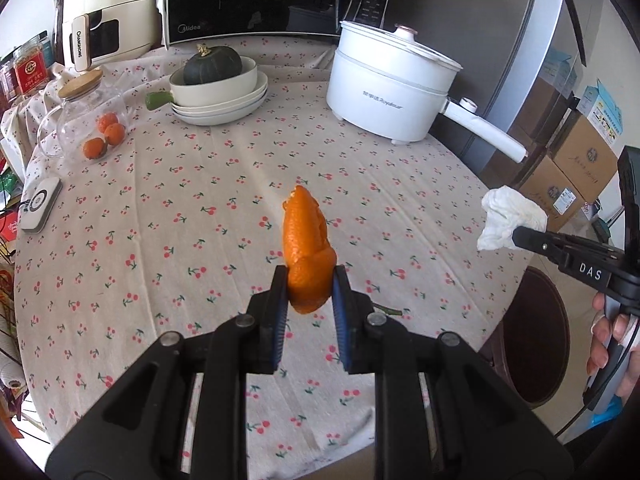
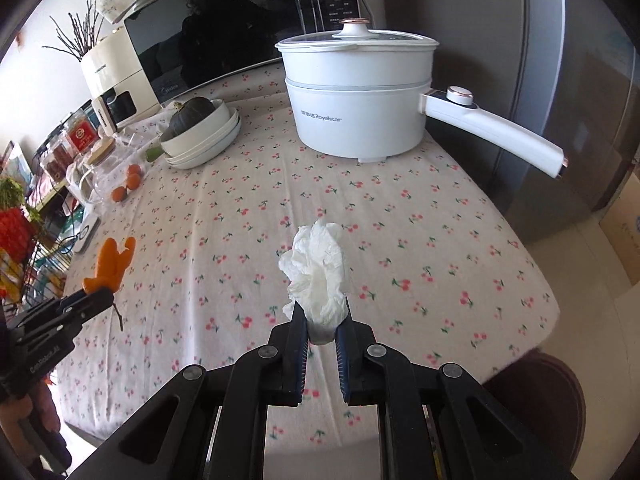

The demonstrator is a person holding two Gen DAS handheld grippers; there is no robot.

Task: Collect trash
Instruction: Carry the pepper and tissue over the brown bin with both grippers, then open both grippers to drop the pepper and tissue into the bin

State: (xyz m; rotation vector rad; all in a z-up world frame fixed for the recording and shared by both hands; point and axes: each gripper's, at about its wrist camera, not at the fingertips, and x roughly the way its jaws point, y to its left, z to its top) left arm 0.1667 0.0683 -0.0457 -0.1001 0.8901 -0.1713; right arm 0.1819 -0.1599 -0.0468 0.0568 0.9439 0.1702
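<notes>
Two pieces of trash are in our grip at once. Our left gripper (image 1: pixel 310 290) is clamped on a strip of orange peel (image 1: pixel 306 248), its blue pads pressed against the lower end while the rest stands up free above the cherry-print tablecloth (image 1: pixel 200 208). Our right gripper (image 2: pixel 322 328) is pinched narrow on a crumpled white tissue (image 2: pixel 318 276), which billows out above the jaws. Both pieces hang clear of the cloth — neither touches the table.

We judge the picking-up step done for these two and the carrying step in hand. No bin shows in either view, so we cannot say where the drop goes; only a dark round thing (image 1: pixel 536 340) sits low beside the table edge, and we cannot tell what it is.

One thin twig (image 2: pixel 119 316) lies on the cloth below the peel, possibly trash left to fetch.

Next we must keep both grips firm while moving off the table, well away from the white electric pot (image 2: pixel 356 108) and its long handle, then release over the bin.
</notes>
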